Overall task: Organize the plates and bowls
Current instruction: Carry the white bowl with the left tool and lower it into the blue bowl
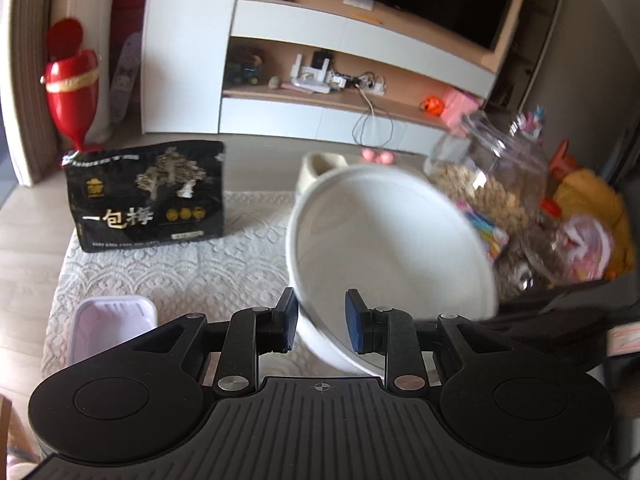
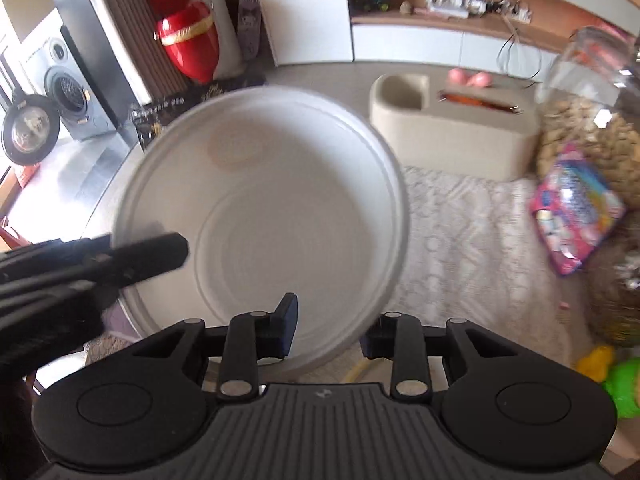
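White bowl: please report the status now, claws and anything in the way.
Both claws shut on the white bowl, left claw and right claw on its rim. Bowl tilted, off the table. Snack jar close beside.

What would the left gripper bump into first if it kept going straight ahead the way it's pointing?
Hardly anything new: the left gripper already has the rim of the big round white bowl between its fingers. Going on, it would only slide further onto that bowl. Behind it sits the beige holder, though the depth is hard to judge.
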Tool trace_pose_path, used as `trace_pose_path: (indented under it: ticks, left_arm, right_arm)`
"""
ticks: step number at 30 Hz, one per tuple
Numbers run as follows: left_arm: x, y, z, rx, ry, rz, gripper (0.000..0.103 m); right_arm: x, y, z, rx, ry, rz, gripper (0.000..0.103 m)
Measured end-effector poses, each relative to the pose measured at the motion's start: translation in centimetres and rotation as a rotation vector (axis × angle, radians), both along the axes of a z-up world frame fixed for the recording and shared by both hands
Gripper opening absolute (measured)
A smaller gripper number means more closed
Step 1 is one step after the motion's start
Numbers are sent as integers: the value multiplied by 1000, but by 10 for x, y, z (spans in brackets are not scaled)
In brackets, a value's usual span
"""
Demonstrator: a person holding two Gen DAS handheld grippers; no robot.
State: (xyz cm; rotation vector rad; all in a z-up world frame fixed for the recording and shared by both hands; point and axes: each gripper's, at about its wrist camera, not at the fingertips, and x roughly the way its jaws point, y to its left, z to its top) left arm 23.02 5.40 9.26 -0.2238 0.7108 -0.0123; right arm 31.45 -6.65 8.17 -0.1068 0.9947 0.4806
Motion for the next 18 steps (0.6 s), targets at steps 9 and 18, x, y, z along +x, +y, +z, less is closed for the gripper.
trace_pose_path:
  ticks: [9, 18]
  left_arm:
    - [-18, -76, -53, -109, 73, -86, 28]
    - [-21, -95, -104, -138, 160, -87, 23]
  right_arm:
    - [-23, -100, -22, -16, -11, -115, 31]
    - [-34, -116, -75, -105, 2, -117, 32]
